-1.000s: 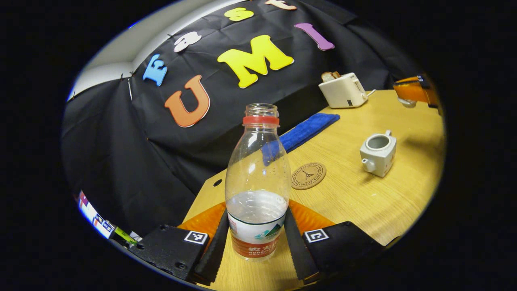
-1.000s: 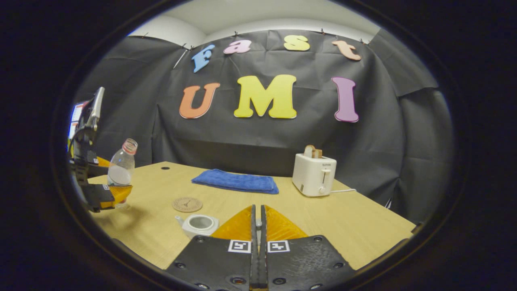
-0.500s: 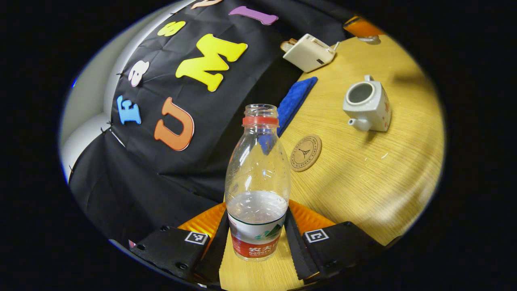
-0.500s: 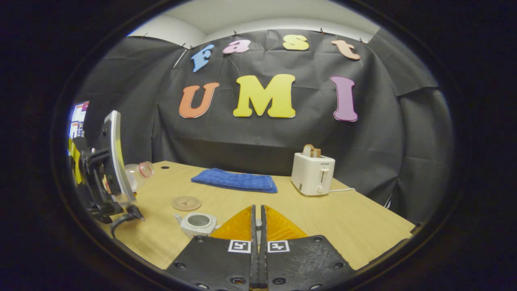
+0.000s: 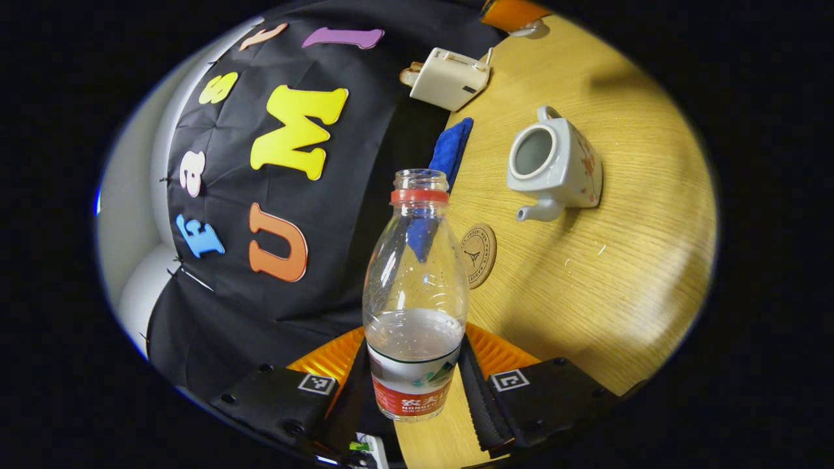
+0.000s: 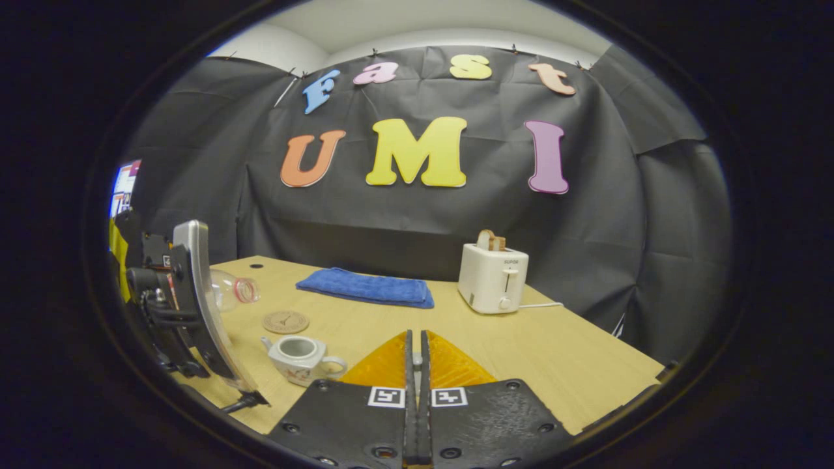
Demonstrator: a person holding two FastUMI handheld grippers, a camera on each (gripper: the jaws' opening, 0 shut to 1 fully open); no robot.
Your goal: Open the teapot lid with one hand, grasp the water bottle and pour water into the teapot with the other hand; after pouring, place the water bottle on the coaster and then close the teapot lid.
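From where I sit, the lid is already off: the teapot [image 5: 554,166] stands open-mouthed on the table [image 5: 625,273], and I judge we are at the tilt just ahead of the pour. My left tongs [image 5: 415,384] pinch the water bottle [image 5: 416,306] low on its label band, uncapped, tipped toward the teapot but with its neck not yet over the opening; I see no water leaving it. My right tongs [image 6: 414,365] are pressed together, possibly on the lid's knob, though I cannot make the lid out. Left to do: pour, set the bottle on the coaster [image 5: 479,255] beside the teapot, and close the lid. The label's print is too small for me to trust; the coaster's stamp I cannot read.
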